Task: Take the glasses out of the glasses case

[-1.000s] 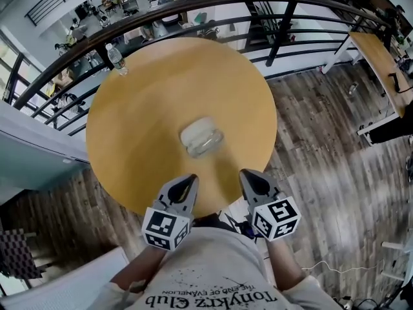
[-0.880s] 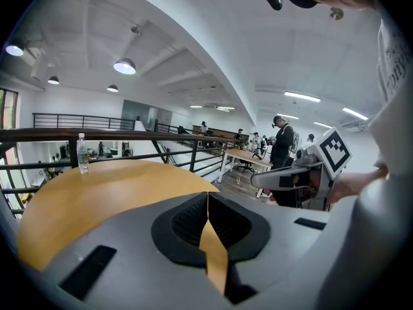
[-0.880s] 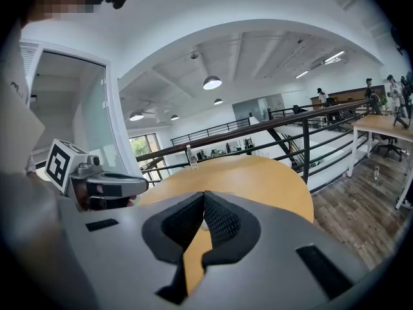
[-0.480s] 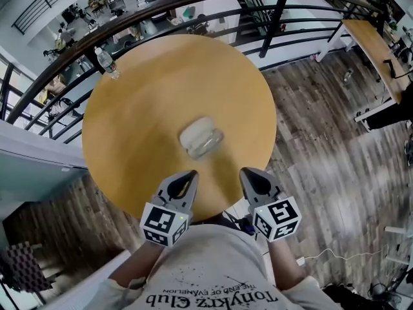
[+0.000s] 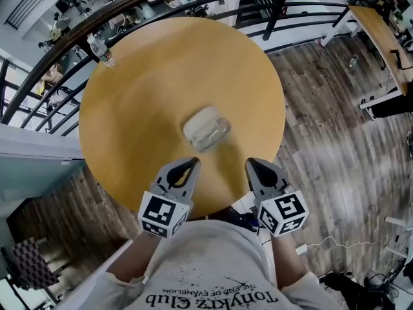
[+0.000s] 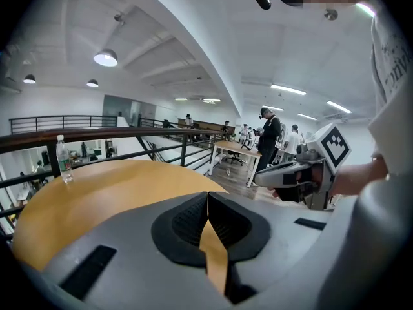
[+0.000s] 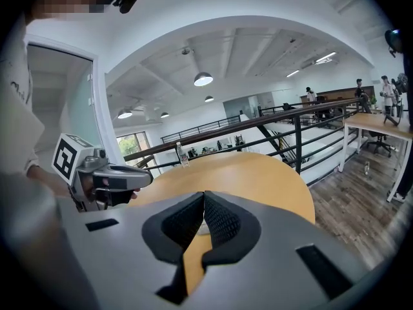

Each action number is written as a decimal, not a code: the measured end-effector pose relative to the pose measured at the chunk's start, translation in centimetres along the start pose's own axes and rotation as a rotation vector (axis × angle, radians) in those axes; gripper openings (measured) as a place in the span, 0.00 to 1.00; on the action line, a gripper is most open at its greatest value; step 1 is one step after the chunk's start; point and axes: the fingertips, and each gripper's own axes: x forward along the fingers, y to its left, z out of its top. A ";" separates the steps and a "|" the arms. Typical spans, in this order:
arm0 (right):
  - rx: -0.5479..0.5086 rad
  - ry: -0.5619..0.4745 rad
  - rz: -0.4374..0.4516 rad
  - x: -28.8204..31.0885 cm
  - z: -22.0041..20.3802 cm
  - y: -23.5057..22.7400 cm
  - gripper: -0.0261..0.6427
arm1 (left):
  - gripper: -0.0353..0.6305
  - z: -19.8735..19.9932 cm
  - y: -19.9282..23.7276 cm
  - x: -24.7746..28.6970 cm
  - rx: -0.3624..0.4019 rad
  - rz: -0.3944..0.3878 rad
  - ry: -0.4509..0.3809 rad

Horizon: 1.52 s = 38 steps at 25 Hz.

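- Round and of yellowish wood, the table [image 5: 129,115] stood just beside a dark railing [image 6: 116,134], and a plank floor [image 5: 335,128] spread out on your right side.
- The glasses case [image 5: 206,128], pale and rounded, lay near the middle of the table, a little toward your side. From the head view I could not tell if its lid was up or down.
- Your left gripper [image 5: 188,168] hovered over the near edge of the table. Its jaws were pressed together at the tips, with nothing between them, as the left gripper view showed.
- Your right gripper [image 5: 253,166] hung at the same near edge, apart from the left one. Its jaws were also pressed tip to tip and held nothing.
- The case lay ahead of both grippers and between their two lines. It was near them but touched neither, and it was somewhat nearer to the left one.
- Only bare table top lay between the jaw tips and the case.
- A water bottle [image 5: 100,49] stood upright at the far left edge of the table, close to the railing and well apart from the case.
- A desk [image 5: 377,41] stood on the floor far to your right.
- In the left gripper view some people [image 6: 270,131] were standing in the background, beyond the table.
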 end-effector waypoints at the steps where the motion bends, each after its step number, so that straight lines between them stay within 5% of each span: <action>1: 0.001 0.006 -0.002 0.4 -0.1 -0.1 0.08 | 0.09 -0.3 0.4 0.4 0.004 -0.004 0.012; 23: 0.058 0.097 0.033 5.4 -3.5 -3.1 0.08 | 0.09 -6.4 5.5 8.8 0.026 -0.066 0.222; 38: 0.095 0.136 0.043 7.3 -5.3 -4.4 0.08 | 0.09 -11.1 6.4 13.5 0.118 -0.160 0.387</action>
